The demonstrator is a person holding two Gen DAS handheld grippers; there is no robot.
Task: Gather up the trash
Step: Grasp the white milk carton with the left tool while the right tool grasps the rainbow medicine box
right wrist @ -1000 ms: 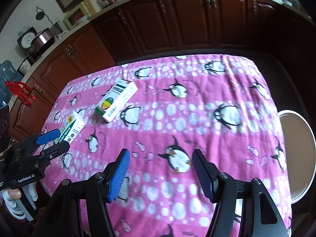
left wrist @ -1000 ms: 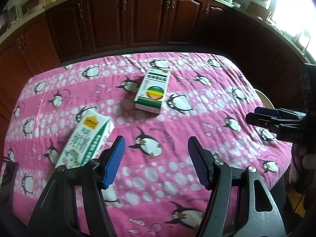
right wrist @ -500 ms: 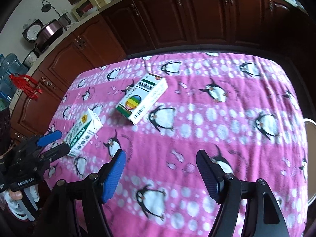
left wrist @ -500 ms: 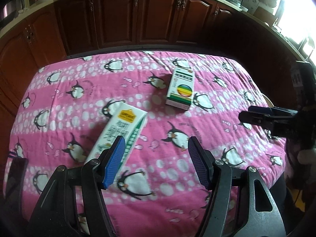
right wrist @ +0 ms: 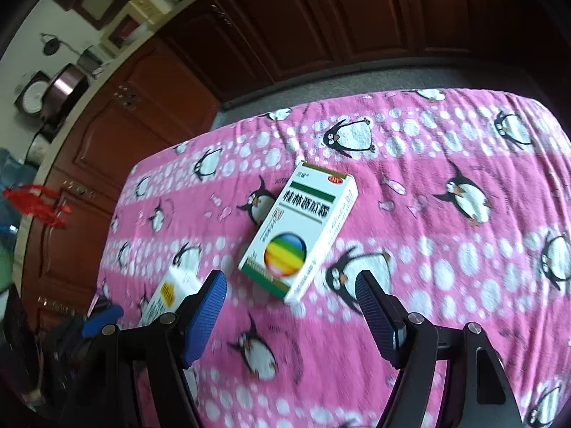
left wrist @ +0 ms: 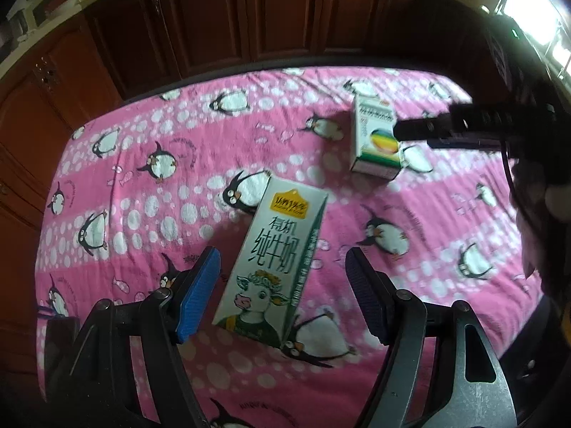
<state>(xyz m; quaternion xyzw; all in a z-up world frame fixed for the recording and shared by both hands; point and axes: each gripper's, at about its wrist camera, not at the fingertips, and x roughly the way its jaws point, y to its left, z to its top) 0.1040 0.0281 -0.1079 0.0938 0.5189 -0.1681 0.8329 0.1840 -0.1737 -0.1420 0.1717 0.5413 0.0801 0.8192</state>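
Two cartons are lined up: milk carton (left wrist: 274,260) framed by the wide-open left tool (left wrist: 282,285), medicine box (right wrist: 299,232) at twelve o'clock of the wide-open right tool (right wrist: 291,303); closing is needed next.

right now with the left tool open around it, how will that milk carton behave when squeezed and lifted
The milk carton lies flat on the soft pink cloth, so it is unlikely to roll or tip. As trash it is probably empty and light; its thin card walls may dent. The left tool has ribbed pads, so slipping seems unlikely.
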